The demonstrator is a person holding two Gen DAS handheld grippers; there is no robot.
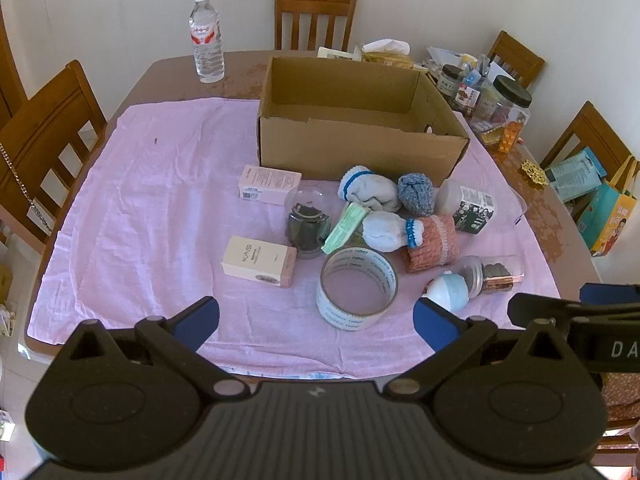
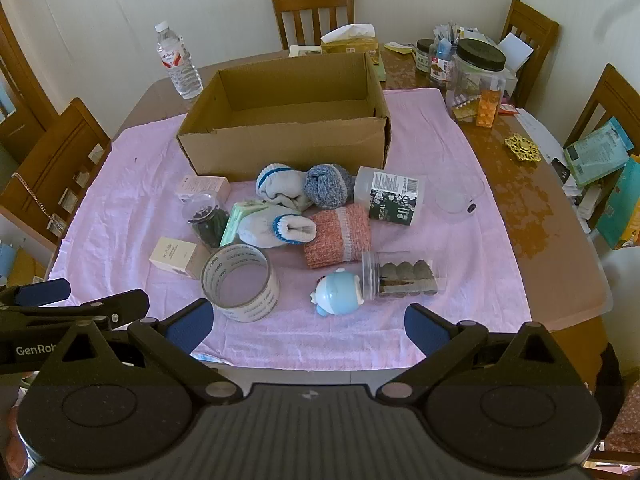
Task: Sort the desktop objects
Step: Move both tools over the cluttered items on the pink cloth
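Note:
An empty cardboard box (image 1: 360, 148) (image 2: 288, 144) stands on a pink cloth (image 1: 160, 208) (image 2: 132, 200). In front of it lies a heap: a tape roll (image 1: 357, 288) (image 2: 240, 284), two small cartons (image 1: 259, 261) (image 1: 269, 184), rolled socks (image 1: 368, 190) (image 2: 284, 188), a pink knitted piece (image 1: 432, 244) (image 2: 338, 236), clear jars (image 1: 306, 220) (image 2: 404, 276), a blue round toy (image 1: 450, 290) (image 2: 338, 290) and a labelled bottle (image 1: 468, 204) (image 2: 390, 198). My left gripper (image 1: 316, 320) hangs open near the cloth's front edge, nothing between its fingers. My right gripper (image 2: 308, 324) is open too, empty, beside it.
A water bottle (image 1: 207, 38) (image 2: 178, 62) stands at the back left. Jars, pill packs and papers (image 1: 492, 100) (image 2: 472, 76) crowd the back right corner. Wooden chairs (image 1: 316, 16) (image 2: 312, 12) surround the table. The cloth's left part holds nothing.

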